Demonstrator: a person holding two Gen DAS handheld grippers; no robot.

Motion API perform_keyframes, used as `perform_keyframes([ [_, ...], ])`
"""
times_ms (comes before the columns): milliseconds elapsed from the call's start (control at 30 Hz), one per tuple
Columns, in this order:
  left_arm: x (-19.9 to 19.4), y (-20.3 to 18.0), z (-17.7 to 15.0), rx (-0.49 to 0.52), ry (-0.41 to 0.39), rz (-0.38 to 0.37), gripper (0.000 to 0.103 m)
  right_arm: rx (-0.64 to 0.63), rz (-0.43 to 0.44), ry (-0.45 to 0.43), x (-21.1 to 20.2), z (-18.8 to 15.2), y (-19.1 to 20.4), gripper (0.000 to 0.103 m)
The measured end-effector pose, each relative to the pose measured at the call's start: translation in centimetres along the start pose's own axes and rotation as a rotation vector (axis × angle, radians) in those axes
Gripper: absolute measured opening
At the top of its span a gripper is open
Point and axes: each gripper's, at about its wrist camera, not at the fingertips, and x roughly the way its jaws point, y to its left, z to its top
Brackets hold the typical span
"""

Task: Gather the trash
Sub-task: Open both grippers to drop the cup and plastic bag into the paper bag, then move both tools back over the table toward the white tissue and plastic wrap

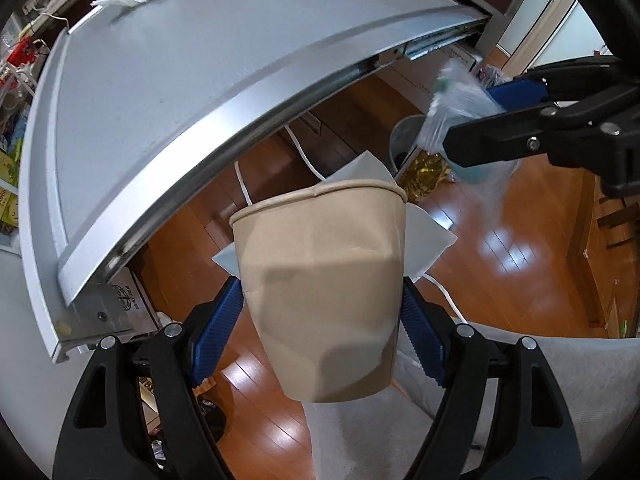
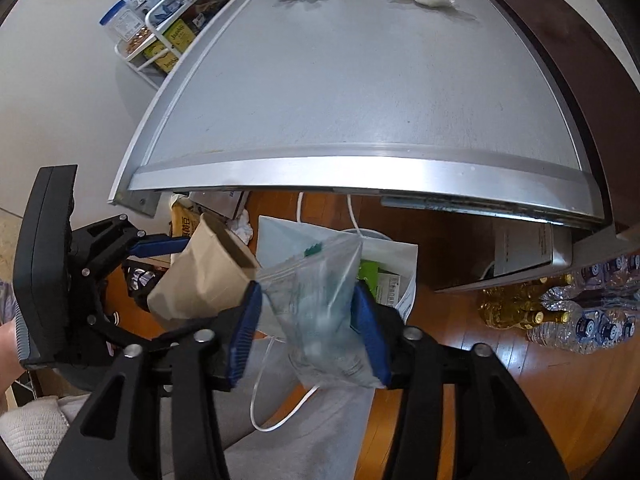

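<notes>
L claw clamped on dented paper cup, R claw pinching clear zip bag, both off table edge.

A lived-in home: wooden floor, pull-out grey table, snack rack, stacked water bottles.
</notes>
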Motion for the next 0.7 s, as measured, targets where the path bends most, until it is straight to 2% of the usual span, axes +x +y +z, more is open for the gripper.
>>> perform_keyframes([
  [67,-0.2,-0.7,-0.1,0.009,-0.002,0.015,0.080,0.014,0.003,-0.004,-0.2,0.1,-0.2,0.058],
  [100,-0.3,-0.7,-0.2,0.013,-0.004,0.027,0.084,0.017,0.001,-0.005,-0.2,0.1,-0.4,0.059],
  [167,-0.6,-0.7,-0.3,0.010,-0.015,0.033,0.086,0.022,0.000,-0.003,-0.3,0.1,-0.6,0.059],
  [300,-0.9,0.2,0.0,-0.023,-0.012,0.004,0.087,0.031,0.001,-0.004,-0.8,0.1,-0.7,0.059],
  [567,-2.6,0.6,-0.2,-0.024,-0.039,0.000,0.087,0.014,-0.006,-0.020,-3.2,-0.5,-0.4,0.059],
  [700,-4.8,1.0,-0.4,-0.024,-0.081,0.005,0.087,-0.006,-0.017,-0.046,-5.3,-0.8,0.4,0.067],
])
